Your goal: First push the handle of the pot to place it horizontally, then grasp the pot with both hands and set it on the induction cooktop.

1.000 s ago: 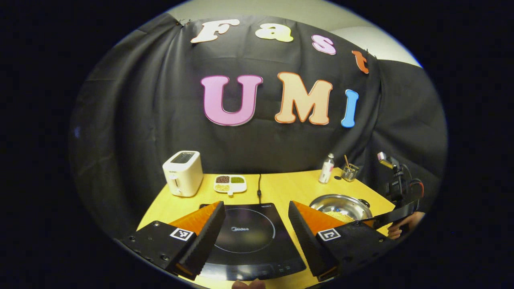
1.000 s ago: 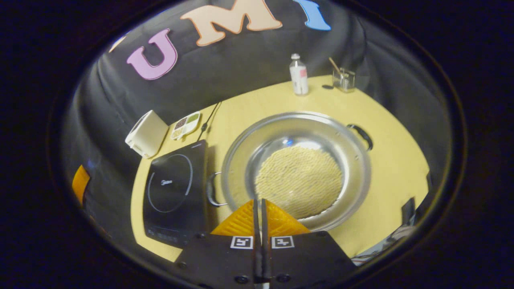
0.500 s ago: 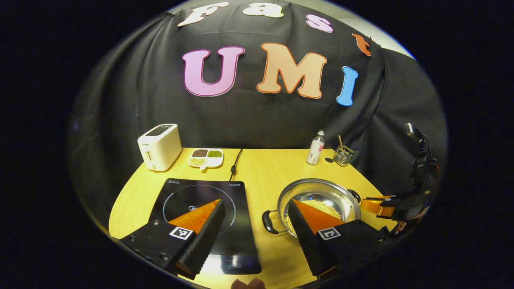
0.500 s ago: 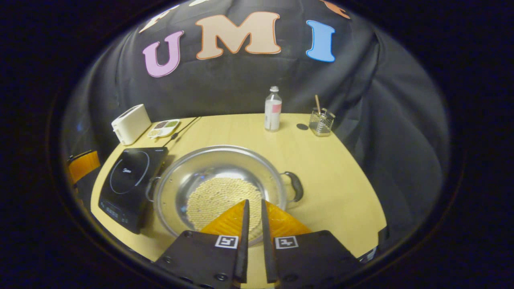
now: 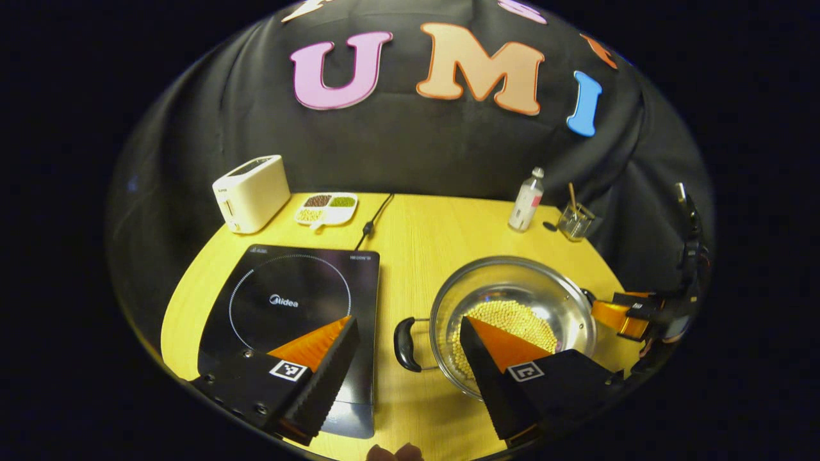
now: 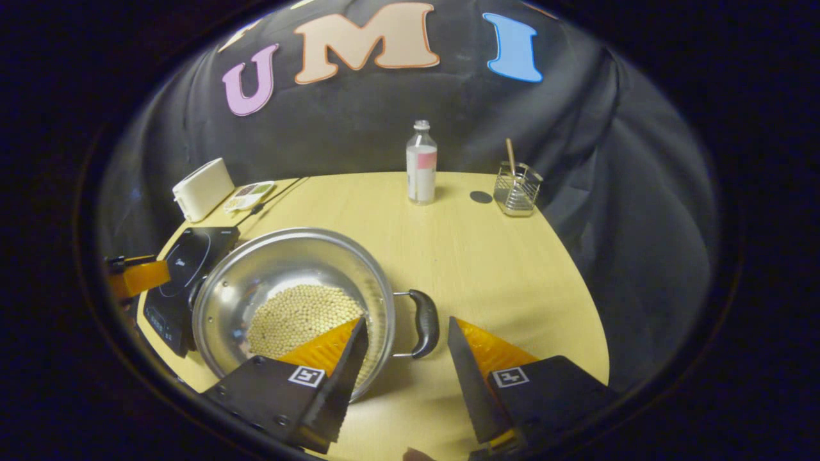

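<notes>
A steel pot point(image 5: 512, 282) with yellow beans in it stands on the yellow table, just right of the black induction cooktop point(image 5: 288, 301). Its two black handles point left and right. In the left gripper view, my left gripper point(image 5: 407, 323) is open, and the pot's left handle point(image 5: 403, 344) lies between its fingers, untouched. In the right gripper view, my right gripper point(image 6: 407, 323) is open around the right handle point(image 6: 424, 323) of the pot point(image 6: 282, 262). The cooktop point(image 6: 186, 269) lies beyond. Each gripper shows at the far edge of the other's view: the right gripper point(image 5: 624, 314) and the left gripper point(image 6: 138, 276).
A white toaster point(image 5: 251, 192), a divided dish of beans point(image 5: 325, 208) and the cooktop's cable point(image 5: 371, 221) sit at the back left. A bottle point(image 6: 421, 163) and a glass holder with a stick point(image 6: 516, 189) stand at the back right. Bare table point(image 6: 487, 269) lies right of the pot.
My right gripper opened from shut and swung over to the pot's right handle. My left gripper tilted down and came in on the left handle.
</notes>
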The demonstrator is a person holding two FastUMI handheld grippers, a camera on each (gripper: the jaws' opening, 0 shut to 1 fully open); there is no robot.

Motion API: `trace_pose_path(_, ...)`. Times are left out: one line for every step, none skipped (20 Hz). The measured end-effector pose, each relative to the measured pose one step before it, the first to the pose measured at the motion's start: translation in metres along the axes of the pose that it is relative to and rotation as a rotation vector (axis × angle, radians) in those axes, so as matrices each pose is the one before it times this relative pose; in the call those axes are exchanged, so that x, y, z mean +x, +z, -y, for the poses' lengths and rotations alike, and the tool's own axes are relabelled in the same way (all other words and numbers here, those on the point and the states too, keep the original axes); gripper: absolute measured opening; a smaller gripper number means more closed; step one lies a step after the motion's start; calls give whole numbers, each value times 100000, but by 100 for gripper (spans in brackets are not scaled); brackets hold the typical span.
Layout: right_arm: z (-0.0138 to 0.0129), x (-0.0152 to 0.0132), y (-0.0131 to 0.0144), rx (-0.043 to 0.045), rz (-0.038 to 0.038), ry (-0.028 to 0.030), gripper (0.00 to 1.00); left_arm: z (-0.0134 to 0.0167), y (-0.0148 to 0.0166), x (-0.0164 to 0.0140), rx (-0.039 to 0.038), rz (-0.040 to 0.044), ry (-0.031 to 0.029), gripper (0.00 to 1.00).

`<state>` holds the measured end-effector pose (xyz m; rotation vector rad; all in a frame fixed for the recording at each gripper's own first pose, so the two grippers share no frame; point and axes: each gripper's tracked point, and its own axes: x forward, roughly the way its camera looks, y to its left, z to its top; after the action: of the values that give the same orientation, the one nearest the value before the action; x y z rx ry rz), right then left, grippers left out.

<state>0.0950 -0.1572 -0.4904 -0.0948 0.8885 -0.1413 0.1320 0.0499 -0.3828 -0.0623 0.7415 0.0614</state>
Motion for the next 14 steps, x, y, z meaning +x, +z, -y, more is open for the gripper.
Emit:
trace_pose_path(-110,497,-367,-125,-1679,2061,80,55,-288,863,-252,-1085,733,98)
trace_pose_path(-242,648,-376,87,-2124,2157,80,-105,-538,847,-25,-2386,1303,98)
trace_pose_path(-116,487,-478,-614,-2346,1797,77,-246,-731,610,-502,-3112,1351,98)
trace_pose_path(84,404,-81,-512,-846,263,74,-202,-464,482,-671,-990,1085,98)
trace_pose_path(-95,536,-232,281,-1231,482,74,-170,-399,589,-1090,-1861,909,98)
trace_pose_path(-27,595,-217,643,-1626,150,74,-75,-237,743,-1258,-1521,379,98)
trace_pose_path(-25,549,-242,695,-1648,665,74,-168,-362,887,-1247,-2395,176,98)
trace_pose_path(-72,510,-155,531,-1357,623,76,-483,-630,614,-991,-3046,1460,98)
trace_pose_path(-42,516,-192,570,-1169,395,75,-204,-270,176,-889,-2539,428,98)
trace_pose_path(-20,202,52,788,-447,358,75,201,628,-92,2169,1957,105,99)
trace_pose_path(-175,307,28,1304,-509,1048,75,-18,380,867,2516,440,-189,100)
trace_pose_path(-13,166,-38,817,-573,215,72,66,-283,133,2249,-1954,366,99)
trace_pose_path(-169,192,-143,489,-997,1555,70,170,105,-102,3191,-899,765,98)
trace_pose_path(-193,-4,15,431,-186,453,70,229,9,376,2461,-478,-866,98)
